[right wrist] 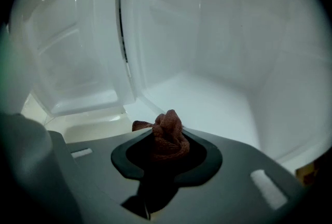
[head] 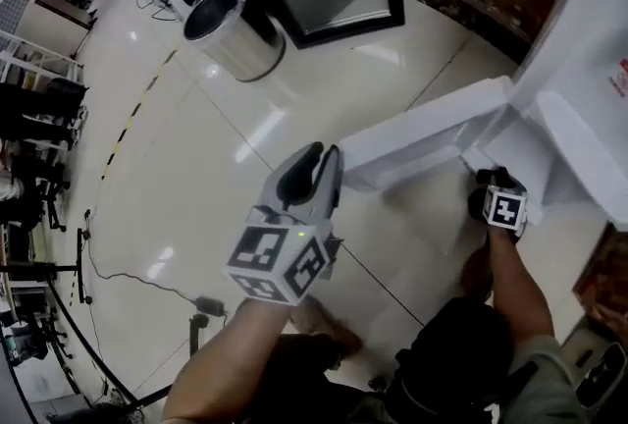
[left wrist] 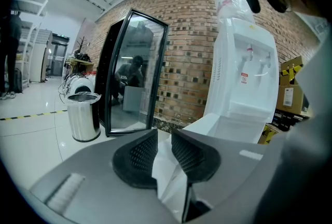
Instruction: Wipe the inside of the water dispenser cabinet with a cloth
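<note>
The jaws of my right gripper (right wrist: pixel 167 141) are clenched on a bunched reddish-brown cloth (right wrist: pixel 168 135), whose wad sticks out past their tips. That gripper is pushed into the cabinet (right wrist: pixel 218 98) at the foot of the white water dispenser (left wrist: pixel 244 78), with the cloth just above the cabinet's pale floor and its white walls close around it; I cannot tell whether the cloth touches the floor. The cabinet door (head: pixel 422 142) stands swung open to the left of the opening, beside my right arm. The jaws of my left gripper (left wrist: pixel 164 139) are nearly together and pinch a creased white sheet (left wrist: pixel 171 181), paper or thin fabric, I cannot tell which. That gripper hangs over the tiled floor (head: pixel 196 177) well out from the cabinet, left of the open door. Farther from the cabinet, a shiny metal bin (head: pixel 231 25) stands by a black-framed glass panel (left wrist: pixel 129 72) that leans on the brick wall (left wrist: pixel 187 52).
</note>
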`<state>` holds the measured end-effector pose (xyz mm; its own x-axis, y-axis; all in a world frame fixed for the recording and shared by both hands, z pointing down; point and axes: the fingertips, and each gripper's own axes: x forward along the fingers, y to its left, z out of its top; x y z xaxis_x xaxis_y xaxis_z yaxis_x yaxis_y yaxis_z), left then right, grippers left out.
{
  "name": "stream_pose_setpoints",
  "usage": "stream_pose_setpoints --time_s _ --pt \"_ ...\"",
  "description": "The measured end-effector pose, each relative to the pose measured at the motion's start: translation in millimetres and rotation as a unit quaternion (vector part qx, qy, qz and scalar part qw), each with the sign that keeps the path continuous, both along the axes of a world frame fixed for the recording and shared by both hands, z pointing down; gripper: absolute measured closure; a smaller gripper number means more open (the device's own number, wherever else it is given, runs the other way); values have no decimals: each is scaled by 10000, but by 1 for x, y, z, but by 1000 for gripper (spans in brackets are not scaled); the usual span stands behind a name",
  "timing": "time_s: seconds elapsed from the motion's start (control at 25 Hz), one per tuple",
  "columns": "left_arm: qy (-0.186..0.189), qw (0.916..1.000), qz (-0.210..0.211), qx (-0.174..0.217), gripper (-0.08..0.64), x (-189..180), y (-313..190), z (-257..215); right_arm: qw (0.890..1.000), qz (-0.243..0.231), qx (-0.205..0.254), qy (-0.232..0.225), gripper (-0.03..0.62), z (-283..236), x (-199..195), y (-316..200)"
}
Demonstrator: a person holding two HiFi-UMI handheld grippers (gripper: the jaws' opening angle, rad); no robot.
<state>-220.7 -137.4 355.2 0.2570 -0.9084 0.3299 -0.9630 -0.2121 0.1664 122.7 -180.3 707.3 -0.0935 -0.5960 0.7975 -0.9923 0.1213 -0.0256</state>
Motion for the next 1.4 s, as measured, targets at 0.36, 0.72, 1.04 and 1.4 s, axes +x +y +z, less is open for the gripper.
stream_pose_setpoints --time_s 0.36,0.72,1.04,1.4 --pt "-86 9998 -168 -60 503 6 2 -5 9950 708 -435 559 474 -7 92 65" --pt "-109 9998 -139 -123 503 19 8 -8 9856 1087 -813 1011 476 -9 176 111" --pt "-138 9996 -36 -225 503 28 18 -4 9932 896 -219 716 475 -77 187 105" --pt "-259 9979 260 -525 494 48 49 -2 9942 -632 784 -387 474 -255 145 133"
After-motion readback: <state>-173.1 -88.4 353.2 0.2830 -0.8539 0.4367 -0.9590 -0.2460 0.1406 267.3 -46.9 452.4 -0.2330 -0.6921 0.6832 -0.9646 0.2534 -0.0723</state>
